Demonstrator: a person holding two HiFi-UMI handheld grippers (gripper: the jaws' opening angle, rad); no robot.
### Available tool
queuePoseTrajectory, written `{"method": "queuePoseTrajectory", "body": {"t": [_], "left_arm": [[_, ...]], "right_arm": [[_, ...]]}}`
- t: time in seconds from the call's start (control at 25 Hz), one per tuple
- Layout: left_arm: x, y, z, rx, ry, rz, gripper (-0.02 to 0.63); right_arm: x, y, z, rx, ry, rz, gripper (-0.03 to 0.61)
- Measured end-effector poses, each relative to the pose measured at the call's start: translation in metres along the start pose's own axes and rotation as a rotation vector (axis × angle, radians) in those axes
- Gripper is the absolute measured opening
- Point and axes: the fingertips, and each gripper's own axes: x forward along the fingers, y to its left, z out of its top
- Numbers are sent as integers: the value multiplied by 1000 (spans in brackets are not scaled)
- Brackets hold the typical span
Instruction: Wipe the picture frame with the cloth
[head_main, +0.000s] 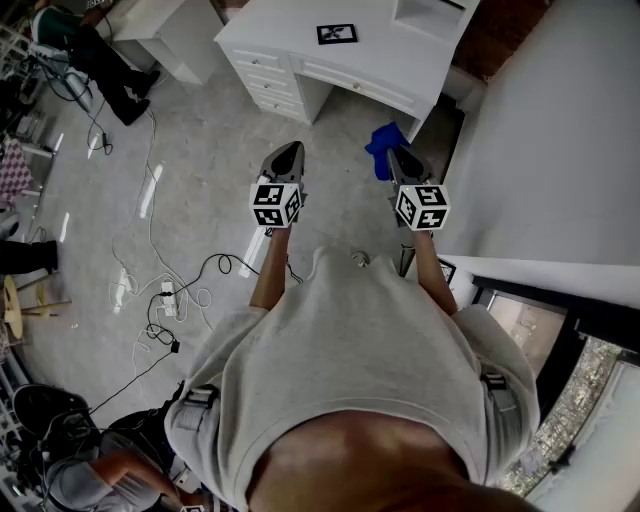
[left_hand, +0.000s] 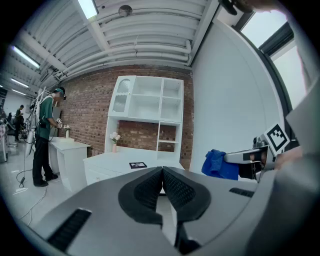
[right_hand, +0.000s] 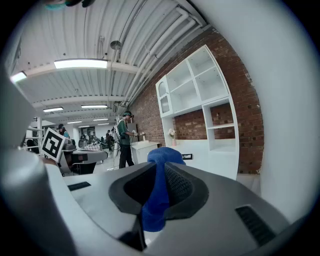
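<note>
A small black picture frame (head_main: 337, 34) lies flat on the white desk (head_main: 400, 60) ahead of me; it also shows as the frame (left_hand: 138, 165) in the left gripper view and the frame (right_hand: 187, 156) in the right gripper view. My right gripper (head_main: 398, 157) is shut on a blue cloth (head_main: 382, 147), held in the air short of the desk; the cloth (right_hand: 156, 190) bunches between the jaws. My left gripper (head_main: 288, 153) is shut with nothing in it, level with the right one and to its left.
The desk carries a white shelf unit (left_hand: 150, 115) against a brick wall. A white wall (head_main: 560, 140) stands close on my right. Cables (head_main: 170, 300) lie on the floor to the left. Another person (left_hand: 45, 145) stands at a second white desk (head_main: 170, 30).
</note>
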Motion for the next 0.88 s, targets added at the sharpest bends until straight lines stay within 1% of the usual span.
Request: {"method": "queuePoseTrajectory", "body": {"t": [0.32, 0.44, 0.68, 0.88], "left_arm": [[8, -6, 0, 5, 0, -1, 17], [13, -9, 2, 7, -3, 2, 17], [21, -18, 9, 11, -12, 17, 17], [25, -28, -2, -1, -2, 26, 17]], "right_arm": [[2, -8, -1, -5, 2, 5, 66], [1, -15, 1, 10, -11, 8, 66], [4, -23, 3, -2, -5, 33, 66], [5, -33, -5, 3, 9, 44, 66]]}}
